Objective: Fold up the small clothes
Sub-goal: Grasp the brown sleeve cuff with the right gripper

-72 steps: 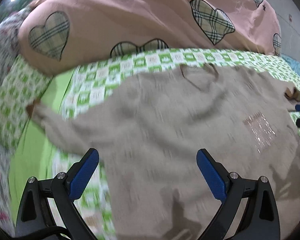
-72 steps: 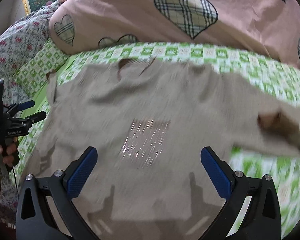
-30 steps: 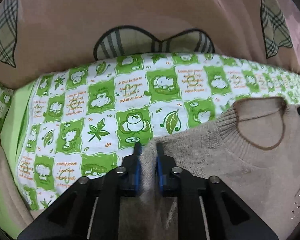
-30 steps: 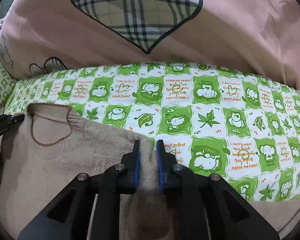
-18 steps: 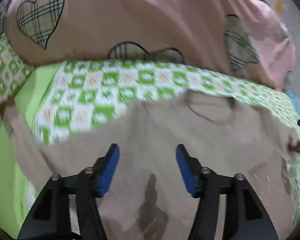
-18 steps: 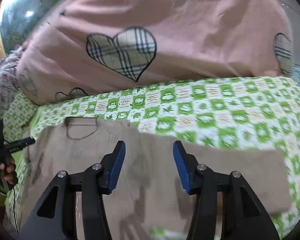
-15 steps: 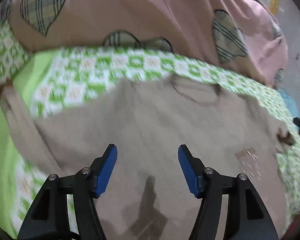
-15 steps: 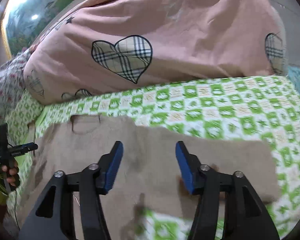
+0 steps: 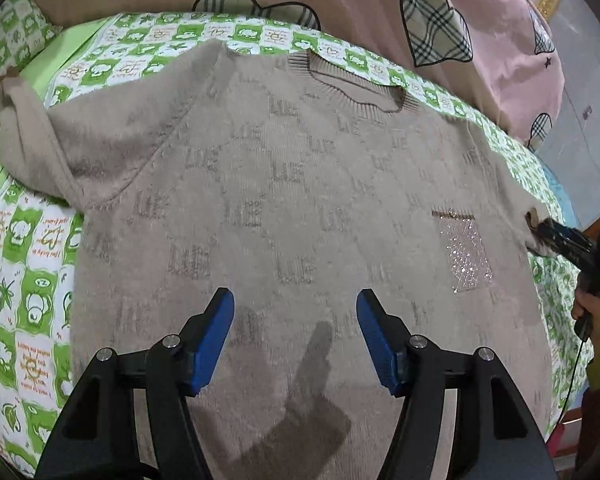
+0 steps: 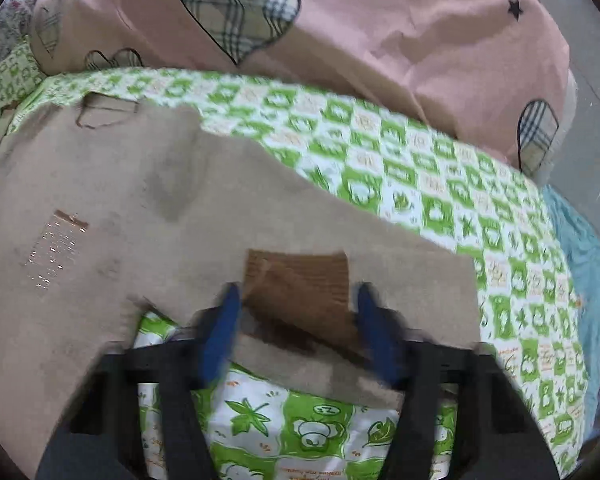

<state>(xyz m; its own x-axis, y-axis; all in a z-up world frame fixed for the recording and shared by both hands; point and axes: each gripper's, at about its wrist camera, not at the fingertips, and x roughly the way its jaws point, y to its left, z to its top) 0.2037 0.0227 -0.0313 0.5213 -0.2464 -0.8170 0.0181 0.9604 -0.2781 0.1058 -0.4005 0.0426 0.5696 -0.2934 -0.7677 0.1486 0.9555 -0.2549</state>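
Note:
A beige knit sweater (image 9: pixel 284 184) lies flat, front up, on the green-and-white checked bedsheet (image 9: pixel 28 264). It has a round neckline (image 9: pixel 352 80) and a sparkly patch (image 9: pixel 466 252). Its left sleeve (image 9: pixel 28 140) is bunched at the left. My left gripper (image 9: pixel 294 332) is open and empty above the sweater's lower middle. My right gripper (image 10: pixel 296 320) is open over the end of the right sleeve (image 10: pixel 340 240), its fingers either side of the brown cuff (image 10: pixel 300 280). The right gripper also shows in the left wrist view (image 9: pixel 568 240) at that cuff. The right wrist view is blurred.
A pink duvet with plaid hearts (image 9: pixel 340 4) is piled along the far side of the bed, also in the right wrist view (image 10: pixel 340 28). A blue cloth (image 10: pixel 588 248) lies at the bed's right edge. The person's hand (image 9: pixel 592 312) holds the right gripper.
Both grippers let go of the sweater's shoulders, opened and pulled back. The left one now hovers over the body. The right one has moved out to the right sleeve's cuff.

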